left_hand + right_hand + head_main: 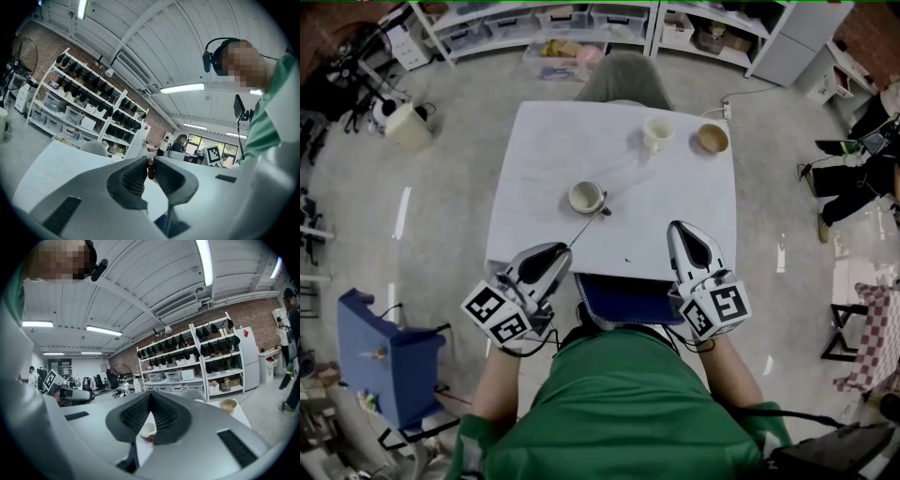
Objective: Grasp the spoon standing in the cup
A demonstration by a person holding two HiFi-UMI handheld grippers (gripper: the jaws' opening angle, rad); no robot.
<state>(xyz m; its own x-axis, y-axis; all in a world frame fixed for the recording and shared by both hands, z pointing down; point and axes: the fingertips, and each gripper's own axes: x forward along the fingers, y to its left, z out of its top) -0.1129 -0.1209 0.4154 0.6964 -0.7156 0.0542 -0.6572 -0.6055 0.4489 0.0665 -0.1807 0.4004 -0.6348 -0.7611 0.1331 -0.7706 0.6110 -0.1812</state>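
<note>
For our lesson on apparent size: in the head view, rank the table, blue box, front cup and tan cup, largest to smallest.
1. Table.
2. Blue box.
3. Front cup and tan cup look about alike; the tan cup stands farther from the camera, so I won't rank them.

A white table (534, 159) is seen mid-frame in the head view, with a cream mug (657, 133) and a tan bowl (712, 139) parked side by side near its upper right corner. A grey chair (623, 77) is tucked against the table's top edge. Storage shelves (581, 19) with bins are lined along the top of the frame, and a blue boxy thing (384, 361) can be spotted at lower left.
</note>
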